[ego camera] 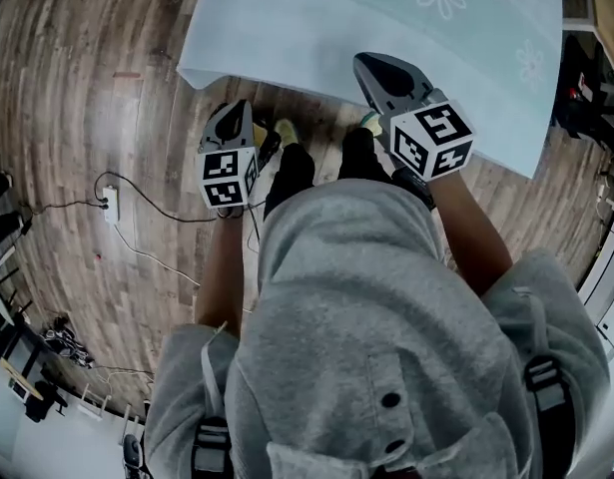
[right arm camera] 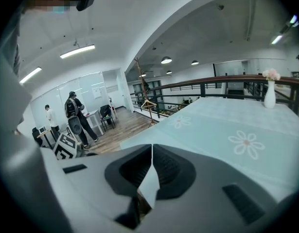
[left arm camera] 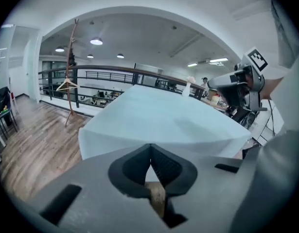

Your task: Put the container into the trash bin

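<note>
No container and no trash bin show in any view. My left gripper (ego camera: 234,110) hangs over the wooden floor just short of the table's near edge, its jaws shut with nothing between them (left arm camera: 150,145). My right gripper (ego camera: 366,62) is higher and reaches over the edge of the table; its jaws also meet at the tips and hold nothing (right arm camera: 152,146). The left gripper view catches the right gripper (left arm camera: 237,85) at the right. The left gripper's marker cube (right arm camera: 65,146) shows low at the left of the right gripper view.
A table under a pale blue flowered cloth (ego camera: 386,28) stands straight ahead, with a white vase (right arm camera: 270,94) at its far side. A power strip with cables (ego camera: 109,205) lies on the floor at the left. A coat stand (left arm camera: 71,76) and a railing (left arm camera: 110,76) stand beyond; people (right arm camera: 74,113) are by desks.
</note>
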### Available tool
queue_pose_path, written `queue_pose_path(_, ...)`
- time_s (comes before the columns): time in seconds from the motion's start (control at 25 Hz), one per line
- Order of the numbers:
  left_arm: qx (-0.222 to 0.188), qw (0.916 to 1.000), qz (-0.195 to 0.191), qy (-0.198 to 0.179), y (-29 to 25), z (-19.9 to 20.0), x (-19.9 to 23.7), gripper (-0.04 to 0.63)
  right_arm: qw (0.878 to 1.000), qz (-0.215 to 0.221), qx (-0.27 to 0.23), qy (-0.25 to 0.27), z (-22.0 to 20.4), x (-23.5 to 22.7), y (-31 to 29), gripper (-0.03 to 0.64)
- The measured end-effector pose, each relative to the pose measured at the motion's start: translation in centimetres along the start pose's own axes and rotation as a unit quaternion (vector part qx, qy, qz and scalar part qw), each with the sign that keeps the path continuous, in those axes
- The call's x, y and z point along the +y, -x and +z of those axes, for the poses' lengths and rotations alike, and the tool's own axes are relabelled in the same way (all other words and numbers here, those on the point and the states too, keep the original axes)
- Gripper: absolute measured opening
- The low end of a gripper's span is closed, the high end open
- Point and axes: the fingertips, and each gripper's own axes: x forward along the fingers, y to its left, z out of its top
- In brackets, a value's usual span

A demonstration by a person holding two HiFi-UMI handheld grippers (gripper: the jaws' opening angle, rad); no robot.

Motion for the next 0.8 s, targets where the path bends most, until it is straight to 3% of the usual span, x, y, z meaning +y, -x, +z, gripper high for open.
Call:
queue_pose_path(0.2,-0.038,0.9968,-0.029,-0.064,-1.9,7.3,-4.7,0.02,0.998,-0.05,-0.028,-0.024,-0.1,-5.2,4.3,0.031)
queue_pose_path(0.48,-0.072,0.9876,-0.085,-0.111,-6.2,15.6,-14.6,0.02,0.989,-0.124,-0.069,-0.054,-0.3,-14.4,12.0,0.031)
queue_pose_path(0.6,-0.079,0.9796,-0.123,-0.138,-8.6,18.0,-19.8,0.02,0.979,-0.166,-0.092,-0.073,-1.1,-18.6,16.1,0.031)
queue_pose_path(0.8,-0.08,0.969,-0.149,-0.18,-11.0,20.0,-26.9,0.02,0.966,-0.209,-0.119,-0.092,-2.9,-23.7,22.0,0.031)
